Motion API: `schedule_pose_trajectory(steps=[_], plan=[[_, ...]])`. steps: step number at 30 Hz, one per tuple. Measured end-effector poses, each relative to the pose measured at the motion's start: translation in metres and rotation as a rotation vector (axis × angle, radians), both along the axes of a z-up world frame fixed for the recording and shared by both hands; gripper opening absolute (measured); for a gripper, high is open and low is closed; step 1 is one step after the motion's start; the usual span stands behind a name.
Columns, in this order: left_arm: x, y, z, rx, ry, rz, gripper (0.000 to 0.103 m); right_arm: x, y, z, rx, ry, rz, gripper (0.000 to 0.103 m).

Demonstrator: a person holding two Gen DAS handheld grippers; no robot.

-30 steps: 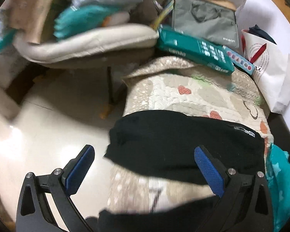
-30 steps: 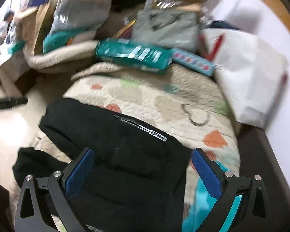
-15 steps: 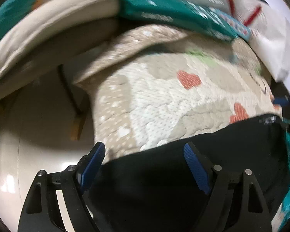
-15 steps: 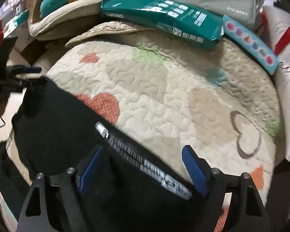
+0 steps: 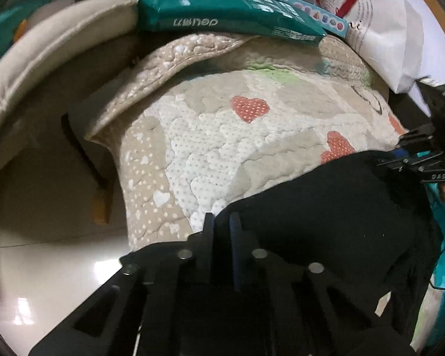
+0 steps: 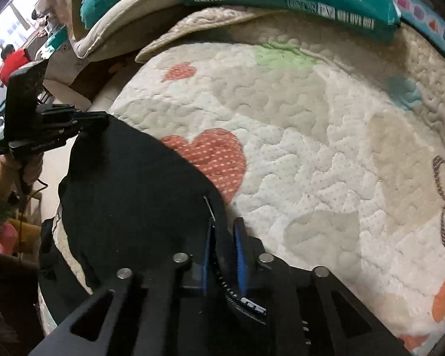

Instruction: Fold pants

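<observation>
A quilted blanket (image 5: 216,154), cream and beige with stitched, dotted hearts in coral, green and blue, covers the whole work surface and serves as the landmark here; its fabric is puffy and its near-left corner droops over the edge toward a glossy pale floor (image 5: 44,252).

On the blanket's near side lie the black pants (image 5: 326,207), soft matte cloth bunched into a rounded mound, with a strip of white lettering on the waistband (image 6: 246,302) showing in the right wrist view. Along the blanket's far edge rests a long teal package (image 5: 222,14) with white print, glossy and boxy, and just beside it a thick beige cushion (image 5: 53,47) with piped seams.

The left gripper (image 5: 221,228) reaches forward low over the blanket's near-left edge, its blue-padded fingers pressed together on the pants' left corner. The right gripper (image 6: 222,237) comes in level over the blanket's near side, fingers pinched onto the waistband hem, with black cloth running between the pads. In the right wrist view the left gripper's black frame appears off the blanket's left side, held by a hand (image 6: 17,169), with the cloth stretched from it.
</observation>
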State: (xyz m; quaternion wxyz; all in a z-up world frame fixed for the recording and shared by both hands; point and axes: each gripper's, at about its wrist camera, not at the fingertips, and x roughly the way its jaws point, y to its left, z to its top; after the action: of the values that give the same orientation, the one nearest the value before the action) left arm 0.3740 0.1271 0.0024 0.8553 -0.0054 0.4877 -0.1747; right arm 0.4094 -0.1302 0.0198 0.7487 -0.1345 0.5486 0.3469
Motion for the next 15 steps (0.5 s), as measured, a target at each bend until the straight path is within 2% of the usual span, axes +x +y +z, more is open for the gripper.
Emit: schedule_pose_trajectory(steps=[3,8,13,15], plan=[[-0.014,-0.011,0.013,0.049,-0.029,0.008,0.007,-0.017,0.001,0.014,-0.013,-0.043,-0.013,0.011],[-0.057,-0.018,0.043,0.049,-0.069,0.042,0.007,-0.06,-0.006,0.042,-0.035,-0.124,-0.036,0.01],[-0.114,-0.027,0.07,0.055,-0.094,0.06,0.007,-0.13,-0.021,0.076,-0.043,-0.208,-0.013,0.01],[-0.137,-0.03,0.078,0.057,-0.108,0.054,0.007,-0.158,-0.022,0.078,-0.06,-0.227,0.005,0.01]])
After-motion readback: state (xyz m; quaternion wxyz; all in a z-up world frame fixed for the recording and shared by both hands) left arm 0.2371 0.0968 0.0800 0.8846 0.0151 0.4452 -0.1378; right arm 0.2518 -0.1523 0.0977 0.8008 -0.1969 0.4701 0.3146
